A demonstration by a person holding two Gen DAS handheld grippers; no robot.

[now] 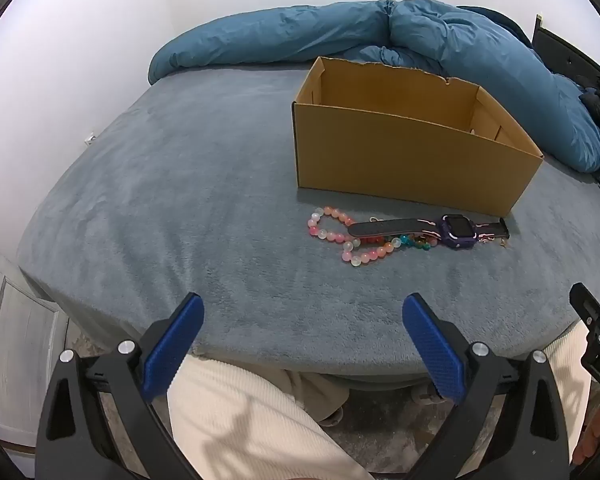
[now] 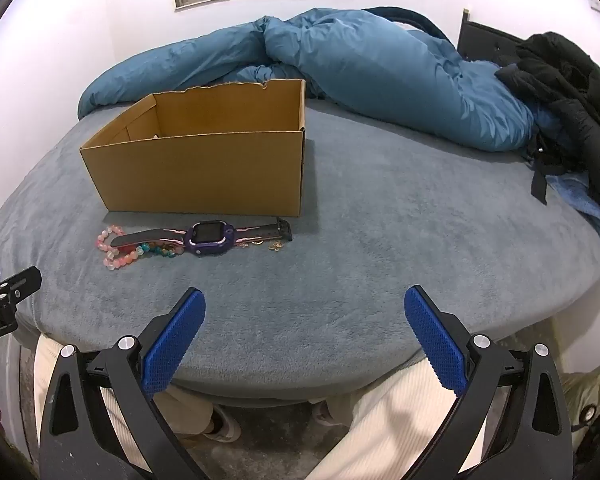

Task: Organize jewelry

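Tools: I am holding the left tool (image 1: pixel 302 342) and right tool (image 2: pixel 305 336) spread, gripping nothing.
Jewelry: purple smartwatch (image 2: pixel 209 237) is lying across the bead bracelets (image 1: pixel 342 236), just before the cardboard box (image 1: pixel 404 148).
Risk: lifting the watch strap may be snagging beads, dragging gold trinkets (image 2: pixel 274 245).

Blue duvet (image 2: pixel 380 76) bunched on grey bed (image 2: pixel 380 240); black jacket (image 2: pixel 572 92).

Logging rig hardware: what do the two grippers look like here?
Both match: the left gripper and right gripper have black frames, silver bolts and blue textured pads. Partial white lettering marks each body. No cables visible. Only cream ribbed clothing shows beneath them.
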